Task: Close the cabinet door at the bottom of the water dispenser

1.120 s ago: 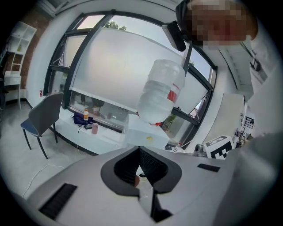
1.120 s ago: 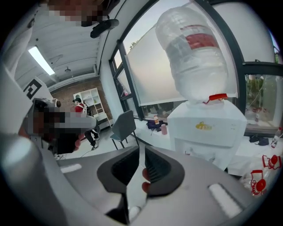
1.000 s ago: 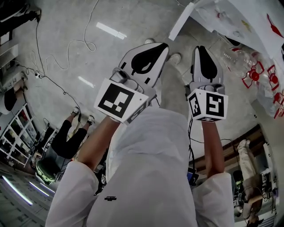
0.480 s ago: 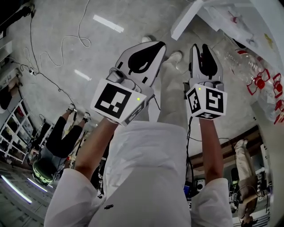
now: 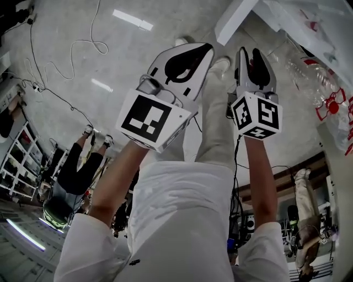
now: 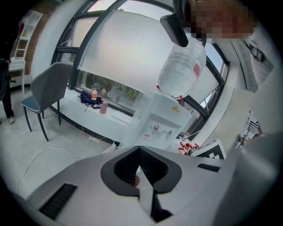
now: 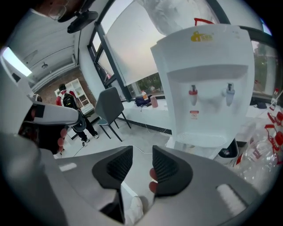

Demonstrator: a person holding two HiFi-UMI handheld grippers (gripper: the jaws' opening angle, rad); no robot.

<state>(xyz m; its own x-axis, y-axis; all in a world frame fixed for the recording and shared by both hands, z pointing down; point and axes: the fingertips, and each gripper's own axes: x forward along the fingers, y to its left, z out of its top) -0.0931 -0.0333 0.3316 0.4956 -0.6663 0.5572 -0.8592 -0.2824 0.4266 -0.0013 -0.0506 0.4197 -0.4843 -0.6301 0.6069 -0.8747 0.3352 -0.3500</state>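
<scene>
My right gripper view shows the white water dispenser (image 7: pixel 208 84) and its two taps (image 7: pixel 193 93); the head view doesn't. Right gripper (image 7: pixel 142 152) fingers have just been opening, empty; left gripper (image 6: pixel 139 149) clenched.

The white dispenser (image 7: pixel 208 88) stands upright at 1 o'clock, with a clear bottle (image 7: pixel 177 13) inverted on top and two taps (image 7: pixel 193 93) in its recess. In the head view its white door (image 5: pixel 236 21) juts out open at 12 o'clock.

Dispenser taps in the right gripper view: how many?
2: red tap at the left of the dispenser recess, bluish tap at its right. None seems hidden.
</scene>
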